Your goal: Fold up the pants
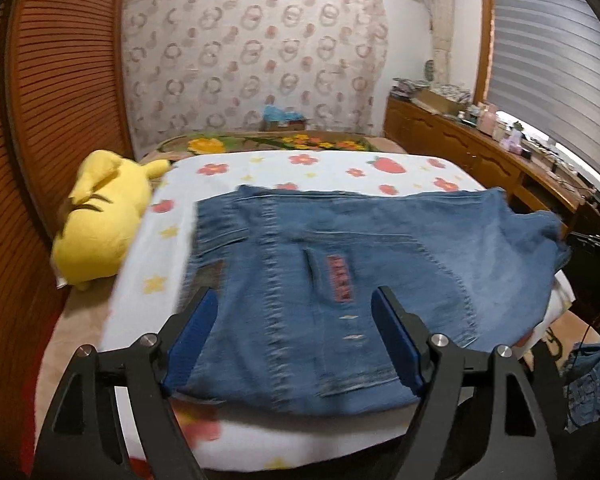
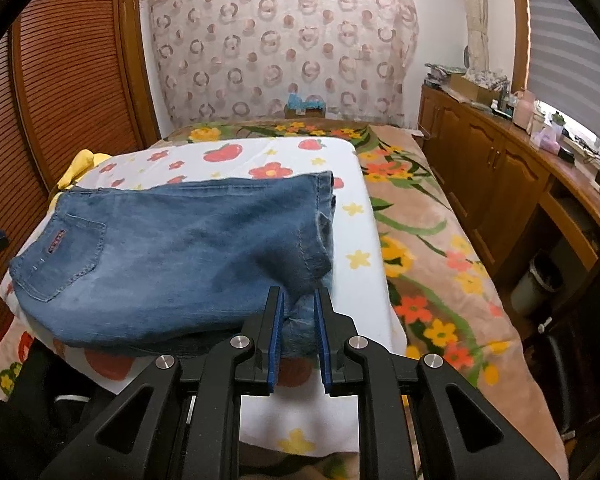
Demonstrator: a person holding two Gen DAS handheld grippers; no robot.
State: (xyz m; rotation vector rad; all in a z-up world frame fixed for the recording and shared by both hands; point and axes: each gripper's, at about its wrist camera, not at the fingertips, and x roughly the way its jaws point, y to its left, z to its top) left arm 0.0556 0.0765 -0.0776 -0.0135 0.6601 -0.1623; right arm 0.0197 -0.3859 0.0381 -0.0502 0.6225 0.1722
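Faded blue denim pants [image 1: 360, 248] lie folded into a thick, roughly rectangular bundle on a white sheet printed with red flowers, strawberries and yellow stars [image 1: 300, 168], which covers a raised pad on a bed. In the left wrist view the bundle fills the centre, its back pocket with a small red stitched label facing up, and its near edge reaches down toward six o'clock. The left gripper [image 1: 296, 304], black with blue pads, frames that near edge with its jaws spread wide; the fingers stand on either side of the denim and the pads do not press on it. This view is blurred. At nine o'clock a yellow plush toy with brown stripes [image 1: 100, 216] lies on its side just beside the sheet, against a brown slatted wooden door [image 1: 60, 80]. In the right wrist view the pants [image 2: 172, 248] sit left of centre, the pocket at nine o'clock and a rounded folded corner near the middle. The right gripper [image 2: 298, 304], of the same black and blue build, has its jaws drawn narrow around a bunched fold of denim at that corner, pinching it between the pads. A beige blanket with orange and yellow flowers and green leaves [image 2: 440, 280] spreads from three o'clock toward five. A brown wooden cabinet with a cluttered top [image 2: 500, 168] runs along two o'clock, and a sheer curtain patterned with rings [image 2: 280, 48] hangs at twelve o'clock.
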